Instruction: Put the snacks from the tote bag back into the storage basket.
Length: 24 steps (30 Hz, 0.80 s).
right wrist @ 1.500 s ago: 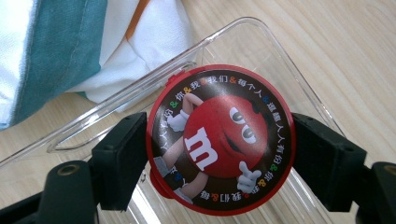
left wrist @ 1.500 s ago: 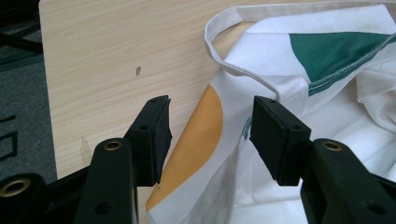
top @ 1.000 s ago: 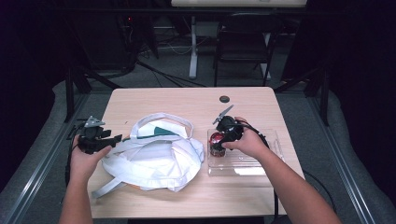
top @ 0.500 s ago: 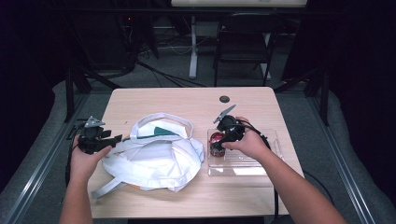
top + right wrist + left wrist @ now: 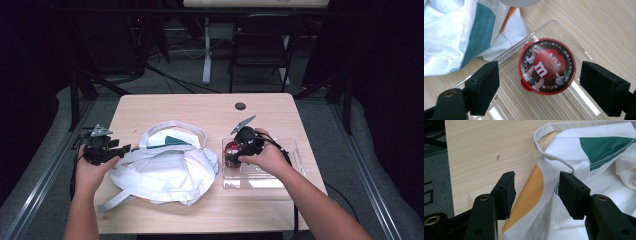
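Observation:
A white cloth tote bag [image 5: 165, 167] with green and orange print lies crumpled on the wooden table [image 5: 200, 110]. My left gripper [image 5: 122, 148] is open at the bag's left edge; in the left gripper view its jaws straddle the bag's side [image 5: 536, 192] below a handle strap [image 5: 554, 157]. A round red M&M's candy tub [image 5: 547, 65] stands in a clear plastic tray [image 5: 524, 105]. My right gripper [image 5: 539, 87] hovers over it, open, one jaw on each side of the lid. In the high view the tub [image 5: 231, 150] sits at the tray's left end under the right gripper [image 5: 235, 150].
The clear tray [image 5: 280, 172] lies at the table's right. A small dark round disc [image 5: 240, 106] sits near the far edge. Beyond the table stand a dark chair [image 5: 260, 45], a white stand leg [image 5: 206, 50] and cables on the floor.

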{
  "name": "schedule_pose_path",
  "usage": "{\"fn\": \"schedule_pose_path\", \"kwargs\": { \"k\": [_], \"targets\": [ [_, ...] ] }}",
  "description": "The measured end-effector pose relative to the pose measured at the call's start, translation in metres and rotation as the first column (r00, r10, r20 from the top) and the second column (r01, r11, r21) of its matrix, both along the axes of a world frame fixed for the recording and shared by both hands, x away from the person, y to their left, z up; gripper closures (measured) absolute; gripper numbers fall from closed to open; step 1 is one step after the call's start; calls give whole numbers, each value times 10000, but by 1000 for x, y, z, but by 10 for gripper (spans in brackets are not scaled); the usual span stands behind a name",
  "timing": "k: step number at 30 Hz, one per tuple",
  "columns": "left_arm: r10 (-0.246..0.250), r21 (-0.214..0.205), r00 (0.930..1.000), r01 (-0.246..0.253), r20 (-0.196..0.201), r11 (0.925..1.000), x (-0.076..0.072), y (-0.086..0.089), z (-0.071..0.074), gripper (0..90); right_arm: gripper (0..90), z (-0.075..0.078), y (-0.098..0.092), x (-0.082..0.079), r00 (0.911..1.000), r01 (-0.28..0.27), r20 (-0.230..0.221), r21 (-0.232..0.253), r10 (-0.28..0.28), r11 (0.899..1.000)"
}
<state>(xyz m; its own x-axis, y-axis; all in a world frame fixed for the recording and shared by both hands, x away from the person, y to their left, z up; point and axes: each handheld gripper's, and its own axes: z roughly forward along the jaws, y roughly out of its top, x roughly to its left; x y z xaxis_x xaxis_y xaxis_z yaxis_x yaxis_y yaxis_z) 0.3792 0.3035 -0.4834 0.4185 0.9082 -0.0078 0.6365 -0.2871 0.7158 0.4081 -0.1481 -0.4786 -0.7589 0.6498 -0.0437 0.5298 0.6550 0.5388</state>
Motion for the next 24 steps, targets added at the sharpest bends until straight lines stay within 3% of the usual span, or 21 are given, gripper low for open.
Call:
{"fn": "schedule_pose_path", "kwargs": {
  "k": [13,24],
  "targets": [
    [11,-12,10000,-11,13,10000,0,0,1,476,157,-11,-11,-5,9992,411,17,235,-412,9989],
    [-10,21,10000,9,19,10000,-1,0,1,476,171,-20,-15,-5,9983,544,-235,392,-535,9977]
  ]
}}
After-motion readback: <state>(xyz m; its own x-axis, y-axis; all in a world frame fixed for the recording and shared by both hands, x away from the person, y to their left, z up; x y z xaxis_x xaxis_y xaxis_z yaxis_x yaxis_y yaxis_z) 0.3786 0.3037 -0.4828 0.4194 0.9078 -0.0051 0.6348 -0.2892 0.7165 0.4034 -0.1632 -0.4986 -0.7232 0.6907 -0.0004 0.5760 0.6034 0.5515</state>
